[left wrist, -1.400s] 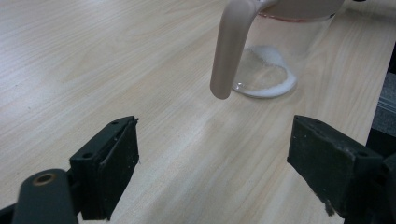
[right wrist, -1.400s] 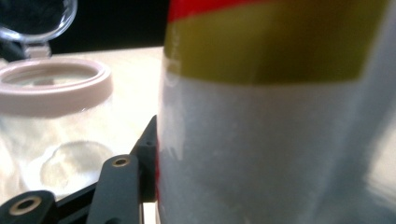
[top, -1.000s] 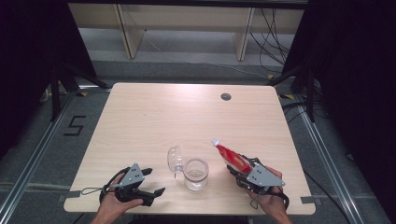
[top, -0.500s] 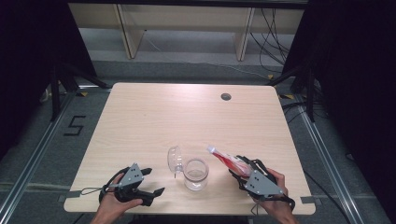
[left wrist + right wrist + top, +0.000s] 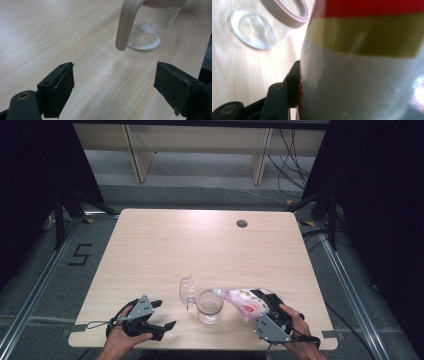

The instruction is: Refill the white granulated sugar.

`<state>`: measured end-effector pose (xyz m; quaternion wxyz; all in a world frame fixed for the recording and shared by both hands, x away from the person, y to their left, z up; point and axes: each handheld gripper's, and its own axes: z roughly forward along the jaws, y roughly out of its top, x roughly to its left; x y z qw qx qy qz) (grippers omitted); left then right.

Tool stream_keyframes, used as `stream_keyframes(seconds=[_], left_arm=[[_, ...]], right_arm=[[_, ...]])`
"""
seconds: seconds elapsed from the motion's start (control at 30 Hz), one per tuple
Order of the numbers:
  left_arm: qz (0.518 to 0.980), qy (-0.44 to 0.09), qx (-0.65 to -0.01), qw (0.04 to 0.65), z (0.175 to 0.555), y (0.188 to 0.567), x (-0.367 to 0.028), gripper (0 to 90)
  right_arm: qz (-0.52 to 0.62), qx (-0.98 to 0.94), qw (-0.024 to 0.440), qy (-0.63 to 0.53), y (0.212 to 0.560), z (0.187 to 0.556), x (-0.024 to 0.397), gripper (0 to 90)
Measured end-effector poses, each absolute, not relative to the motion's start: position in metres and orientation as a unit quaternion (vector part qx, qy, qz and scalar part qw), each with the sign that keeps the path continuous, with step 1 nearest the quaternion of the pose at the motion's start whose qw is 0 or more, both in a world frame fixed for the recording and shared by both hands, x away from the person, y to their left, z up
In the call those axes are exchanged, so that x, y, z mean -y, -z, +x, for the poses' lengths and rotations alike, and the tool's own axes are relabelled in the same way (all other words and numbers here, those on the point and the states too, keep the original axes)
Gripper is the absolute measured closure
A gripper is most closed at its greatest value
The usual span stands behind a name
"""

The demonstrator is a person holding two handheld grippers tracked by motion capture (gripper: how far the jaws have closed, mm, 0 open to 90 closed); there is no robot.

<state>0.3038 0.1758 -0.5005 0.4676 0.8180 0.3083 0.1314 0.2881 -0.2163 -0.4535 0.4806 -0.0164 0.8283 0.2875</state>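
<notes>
Lying clamped between the right gripper's (image 5: 264, 306) fingers, the bottle (image 5: 243, 301) tilts over the jar (image 5: 209, 307).

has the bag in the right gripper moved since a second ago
Yes. The bag in the right gripper has swung left and tipped, so its mouth now reaches the rim of the glass jar, which stayed put.
</notes>
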Motion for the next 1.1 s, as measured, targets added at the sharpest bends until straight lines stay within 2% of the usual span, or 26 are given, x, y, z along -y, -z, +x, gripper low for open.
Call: stream_keyframes(seconds=[0.57,1.1], left_arm=[[0.82,-0.137,-0.309,0.463,0.306,0.5,-0.179,15.7],[0.822,-0.133,-0.307,0.461,0.305,0.501,-0.178,15.6]], right_arm=[[-0.141,-0.813,0.546,-0.148,0.453,0.284,0.199,49.9],[-0.22,-0.791,0.567,-0.068,0.445,0.284,0.186,50.4]])
